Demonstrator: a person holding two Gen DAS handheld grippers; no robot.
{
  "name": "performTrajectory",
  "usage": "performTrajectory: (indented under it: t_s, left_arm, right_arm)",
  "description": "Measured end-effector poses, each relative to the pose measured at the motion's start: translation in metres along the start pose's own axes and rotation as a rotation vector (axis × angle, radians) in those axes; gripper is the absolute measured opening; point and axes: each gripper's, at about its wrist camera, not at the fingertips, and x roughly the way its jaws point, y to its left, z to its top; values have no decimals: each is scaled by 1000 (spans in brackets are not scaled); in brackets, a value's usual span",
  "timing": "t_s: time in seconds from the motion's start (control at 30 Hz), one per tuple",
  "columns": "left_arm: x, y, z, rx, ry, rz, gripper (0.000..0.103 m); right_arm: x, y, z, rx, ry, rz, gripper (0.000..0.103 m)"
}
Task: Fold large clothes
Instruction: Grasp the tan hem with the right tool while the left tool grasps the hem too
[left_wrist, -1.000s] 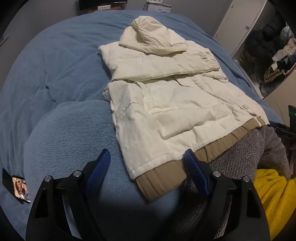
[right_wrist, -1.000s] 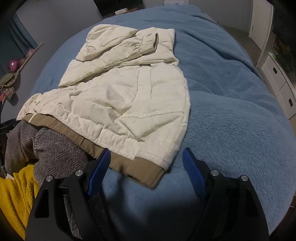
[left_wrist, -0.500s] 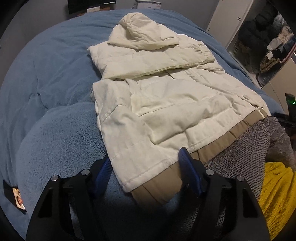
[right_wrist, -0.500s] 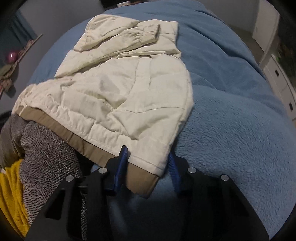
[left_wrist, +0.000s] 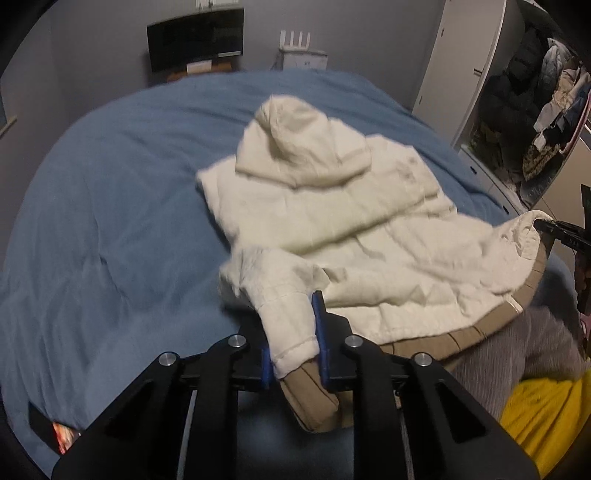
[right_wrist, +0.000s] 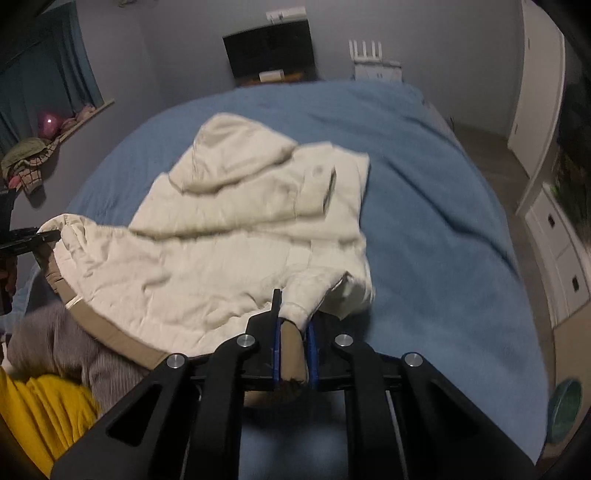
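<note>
Cream jacket hem corners pinched tight by left gripper and right gripper

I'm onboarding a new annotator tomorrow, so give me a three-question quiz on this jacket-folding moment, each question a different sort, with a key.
1. True or false: both tongs, left and right, are shut on the hem of the cream hooded jacket.
2. Multiple choice: the jacket's hood lies A) at the jacket's far end, away from the tongs; B) between the left tongs; C) on the yellow garment.
3. Fill in: the jacket's far part rests on a ____ bedspread.

Key: 1 true; 2 A; 3 blue.
</note>
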Motion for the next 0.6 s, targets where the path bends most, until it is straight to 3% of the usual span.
performTrajectory:
  t_s: [0.17, 0.33, 0.6]
  left_arm:
    - [7, 15, 37, -12, -40, 21, 17]
    - [25, 44, 73, -93, -58, -2, 17]
    - [75, 84, 126, -227, -68, 16, 17]
  right_arm:
    - [8, -8, 47, 5, -78, 11, 9]
    - [23, -18, 85, 23, -128, 14, 9]
    - [80, -38, 150, 151, -230, 6, 9]
